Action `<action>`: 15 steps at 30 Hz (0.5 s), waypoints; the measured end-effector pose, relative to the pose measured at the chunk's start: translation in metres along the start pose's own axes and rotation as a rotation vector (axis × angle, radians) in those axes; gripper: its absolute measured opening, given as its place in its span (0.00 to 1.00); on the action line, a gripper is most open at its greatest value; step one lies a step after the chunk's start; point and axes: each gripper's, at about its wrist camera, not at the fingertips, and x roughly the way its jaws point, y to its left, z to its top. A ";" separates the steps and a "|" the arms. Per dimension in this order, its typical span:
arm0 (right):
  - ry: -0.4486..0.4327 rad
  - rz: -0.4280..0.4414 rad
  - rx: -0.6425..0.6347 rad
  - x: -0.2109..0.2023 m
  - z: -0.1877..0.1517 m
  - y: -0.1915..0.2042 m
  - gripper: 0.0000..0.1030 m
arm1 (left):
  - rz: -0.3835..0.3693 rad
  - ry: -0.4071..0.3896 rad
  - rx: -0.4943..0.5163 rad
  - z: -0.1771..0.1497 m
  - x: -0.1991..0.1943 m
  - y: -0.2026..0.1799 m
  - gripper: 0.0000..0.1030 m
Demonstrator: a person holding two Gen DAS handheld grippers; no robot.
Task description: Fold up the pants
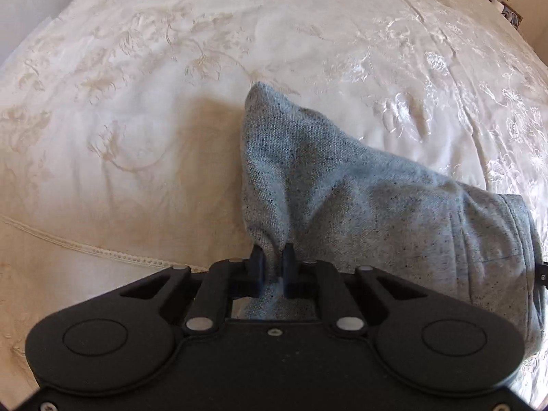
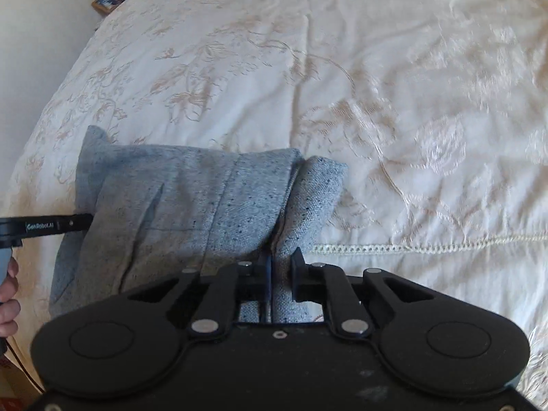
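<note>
Grey speckled cloth, the pants (image 1: 359, 198), lies bunched on the cream embroidered bedspread (image 1: 137, 102), its long side running from our left gripper (image 1: 274, 267) across to our right gripper (image 2: 282, 267); both are clenched on its near edge, so neither hand is nearer, and the free bed lies ahead

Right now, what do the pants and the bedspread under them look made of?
Pants: grey-blue flecked woven or knit cloth, matte, likely cotton blend; dark specks and coarse weave show. Bedspread: cream fabric with a satin sheen, probably damask or embroidery; raised floral pattern catches light.
</note>
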 end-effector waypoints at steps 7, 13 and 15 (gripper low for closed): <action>-0.136 0.093 -0.125 -0.048 0.041 0.051 0.11 | 0.091 -0.141 -0.021 0.029 -0.066 0.008 0.11; -0.160 0.108 -0.143 -0.002 0.110 0.086 0.19 | 0.188 -0.094 -0.110 0.076 -0.039 0.060 0.31; -0.141 0.016 -0.144 0.027 0.122 0.090 0.27 | 0.291 -0.050 -0.145 0.077 -0.016 0.075 0.28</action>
